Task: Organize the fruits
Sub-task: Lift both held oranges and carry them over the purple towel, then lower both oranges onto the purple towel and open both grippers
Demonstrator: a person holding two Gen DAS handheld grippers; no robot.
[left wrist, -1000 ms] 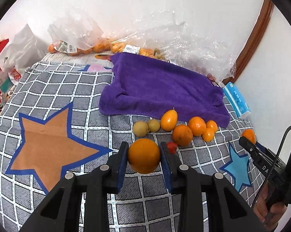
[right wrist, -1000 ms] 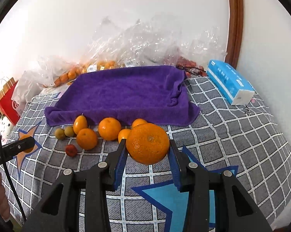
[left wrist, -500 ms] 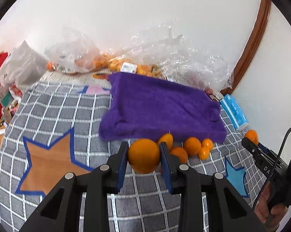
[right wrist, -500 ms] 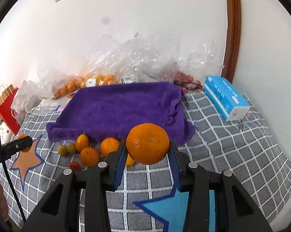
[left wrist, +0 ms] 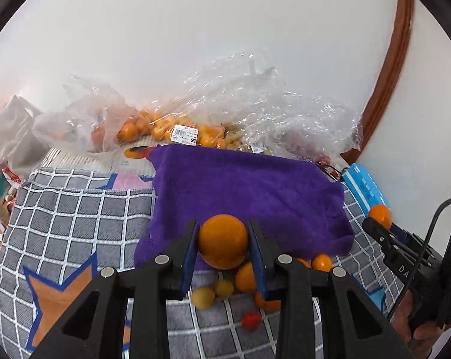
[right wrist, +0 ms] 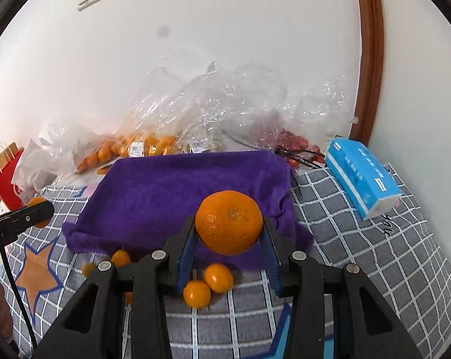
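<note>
Purple towel [left wrist: 246, 197] lies spread on the grey checked blanket [left wrist: 75, 215], with clear plastic bags of fruit [left wrist: 171, 128] behind it against the wall. Left gripper [left wrist: 223, 243] pinches a smooth orange [left wrist: 223, 240] over the towel's near edge — right gripper [right wrist: 229, 233] clamps a bigger dimpled orange [right wrist: 228, 223] the same way. Loose fruit sits on the blanket just below both: two small oranges [right wrist: 207, 285], two yellow-green fruits [left wrist: 212, 293], one small red fruit [left wrist: 251, 320]. Blue tissue pack [right wrist: 363, 176] lies right of the towel.

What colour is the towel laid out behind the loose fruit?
Purple, plain with no pattern: the towel shows best in the right wrist view.
</note>
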